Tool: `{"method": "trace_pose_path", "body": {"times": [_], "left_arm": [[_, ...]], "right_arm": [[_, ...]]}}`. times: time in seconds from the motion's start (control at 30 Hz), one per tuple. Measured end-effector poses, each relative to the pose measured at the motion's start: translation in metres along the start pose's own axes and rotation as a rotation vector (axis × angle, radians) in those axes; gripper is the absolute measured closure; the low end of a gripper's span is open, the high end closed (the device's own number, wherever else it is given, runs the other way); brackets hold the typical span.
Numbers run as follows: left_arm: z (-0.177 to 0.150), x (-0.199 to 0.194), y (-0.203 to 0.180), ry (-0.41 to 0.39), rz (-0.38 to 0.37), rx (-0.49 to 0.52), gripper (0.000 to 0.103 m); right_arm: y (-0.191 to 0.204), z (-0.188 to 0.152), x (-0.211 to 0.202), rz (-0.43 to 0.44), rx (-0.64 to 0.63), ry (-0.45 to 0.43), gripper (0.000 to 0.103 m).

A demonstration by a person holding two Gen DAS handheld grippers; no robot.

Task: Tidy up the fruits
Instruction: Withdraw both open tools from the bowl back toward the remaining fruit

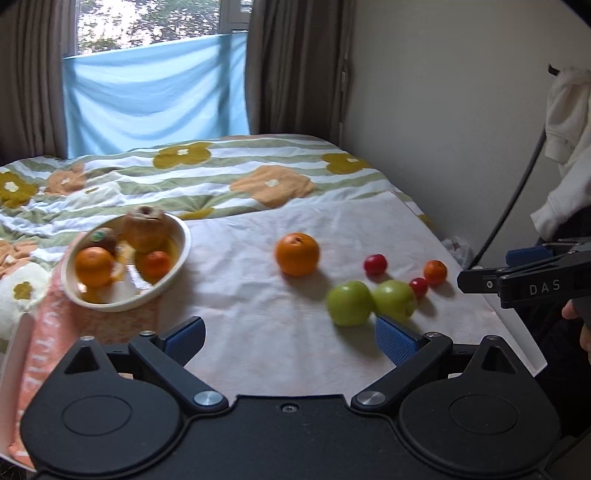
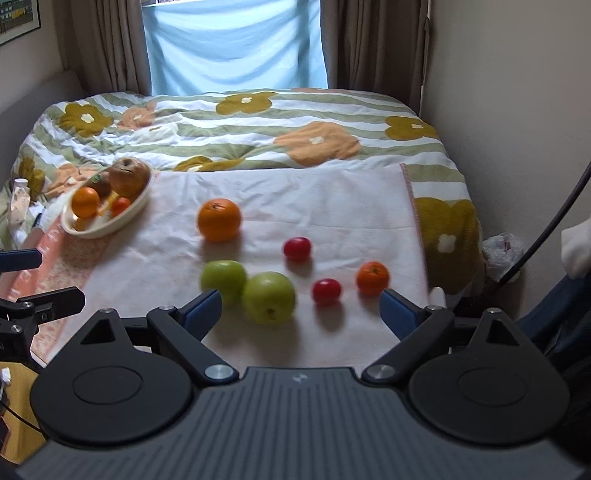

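While unheld: 2 green apples (image 2: 251, 291) beside orange (image 2: 219, 219)

I see the bowl (image 2: 107, 218) far left holding fruit; the orange (image 2: 219, 219) sits right of it, two apples (image 2: 269, 297) touching in front, tomatoes (image 2: 296, 248) further right.

Bowl (image 1: 173, 275) contents partly hidden: brown apple (image 1: 144, 229) blocks the far inside wall, kiwi (image 1: 101, 238) tucked behind the front orange (image 1: 94, 266), label on it too small to read

Bowl's left rim crossed by the pink banded cloth (image 1: 48, 332); its lettering blurred, cut off by the left gripper (image 1: 290, 338) body

Right green apple (image 1: 393, 299) has its lower edge behind a blue pad

Right gripper (image 1: 524, 280) cut by the picture's edge in the left wrist view, jaws not seen

Small red fruit (image 2: 326, 291) and its twin (image 2: 297, 248) soft-edged, kind unclear

Framed picture (image 2: 18, 18) clipped at the top left corner
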State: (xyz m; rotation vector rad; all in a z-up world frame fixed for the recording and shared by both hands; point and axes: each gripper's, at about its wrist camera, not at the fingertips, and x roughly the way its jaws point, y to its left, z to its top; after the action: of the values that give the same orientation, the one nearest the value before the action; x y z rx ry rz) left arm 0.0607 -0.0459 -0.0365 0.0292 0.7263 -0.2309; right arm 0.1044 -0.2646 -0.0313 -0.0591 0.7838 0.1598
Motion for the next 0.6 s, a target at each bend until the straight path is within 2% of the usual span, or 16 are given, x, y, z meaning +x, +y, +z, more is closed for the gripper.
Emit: {"method": "trace_pose_path", "body": {"times": [0.33,0.6], "left_arm": [[-0.005,0.072,-0.028,0.065,-0.057,0.16,0.004],[0.0,0.117,-0.038,0.091,-0.062,0.298,0.008]], "right_arm": [[-0.038,-0.024,0.052,-0.027,-0.042,0.058,0.0],[-0.038,-0.029,0.086,0.007,-0.091,0.084,0.009]]}}
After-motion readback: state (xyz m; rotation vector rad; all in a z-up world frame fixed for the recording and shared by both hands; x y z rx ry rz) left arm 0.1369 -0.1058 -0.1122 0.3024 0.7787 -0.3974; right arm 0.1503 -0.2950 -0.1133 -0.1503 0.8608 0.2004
